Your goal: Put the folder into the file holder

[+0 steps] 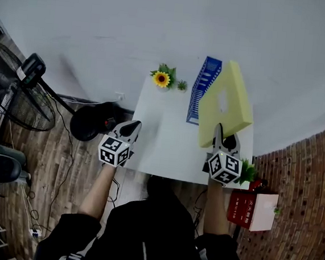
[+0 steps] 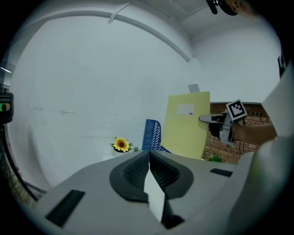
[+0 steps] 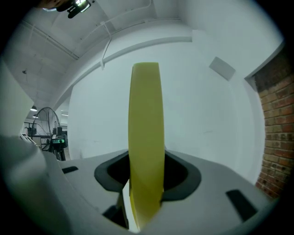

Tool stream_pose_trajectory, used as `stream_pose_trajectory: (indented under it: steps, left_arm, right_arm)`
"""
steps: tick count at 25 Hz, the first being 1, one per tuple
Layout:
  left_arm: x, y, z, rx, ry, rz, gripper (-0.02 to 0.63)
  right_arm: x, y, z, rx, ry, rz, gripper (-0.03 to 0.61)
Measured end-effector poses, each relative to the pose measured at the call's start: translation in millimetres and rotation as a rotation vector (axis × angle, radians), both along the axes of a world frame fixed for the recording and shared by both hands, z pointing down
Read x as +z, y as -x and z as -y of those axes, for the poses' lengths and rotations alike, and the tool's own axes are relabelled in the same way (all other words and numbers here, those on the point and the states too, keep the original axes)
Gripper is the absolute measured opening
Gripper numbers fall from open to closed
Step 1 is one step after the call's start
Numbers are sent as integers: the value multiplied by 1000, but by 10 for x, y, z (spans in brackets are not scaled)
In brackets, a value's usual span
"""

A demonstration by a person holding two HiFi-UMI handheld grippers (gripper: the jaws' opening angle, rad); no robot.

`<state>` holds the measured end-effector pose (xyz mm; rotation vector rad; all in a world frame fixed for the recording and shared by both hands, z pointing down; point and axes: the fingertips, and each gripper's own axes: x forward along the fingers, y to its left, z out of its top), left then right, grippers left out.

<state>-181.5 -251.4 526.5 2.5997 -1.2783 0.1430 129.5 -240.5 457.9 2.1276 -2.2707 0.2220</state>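
A thick yellow folder (image 1: 227, 101) with a white label hangs lifted above the right side of the small white table (image 1: 161, 141). My right gripper (image 1: 219, 135) is shut on its lower edge; in the right gripper view the folder (image 3: 146, 137) stands edge-on between the jaws. The blue perforated file holder (image 1: 204, 86) stands upright at the table's back, just left of the folder. My left gripper (image 1: 129, 129) hovers at the table's left edge, shut with nothing in it. In the left gripper view the folder (image 2: 186, 124) rises to the right of the holder (image 2: 152, 135).
A sunflower pot (image 1: 162, 78) sits at the table's back left corner. A standing fan (image 1: 17, 92) is on the floor to the left. A green plant (image 1: 246, 172) and a red box (image 1: 252, 210) lie by the brick floor at the right.
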Motion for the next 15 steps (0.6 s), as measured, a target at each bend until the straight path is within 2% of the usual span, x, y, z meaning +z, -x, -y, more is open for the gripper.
stream_pose_trajectory:
  steps: [8,15]
  left_arm:
    - [-3,-42,655,-11,19,7,26]
    - [84,-76,1037,-18,48,16,26]
  right_arm:
    - [0,-34,761,11,-1,-1,184]
    - [39,-32,1176,11,-13,-36,184]
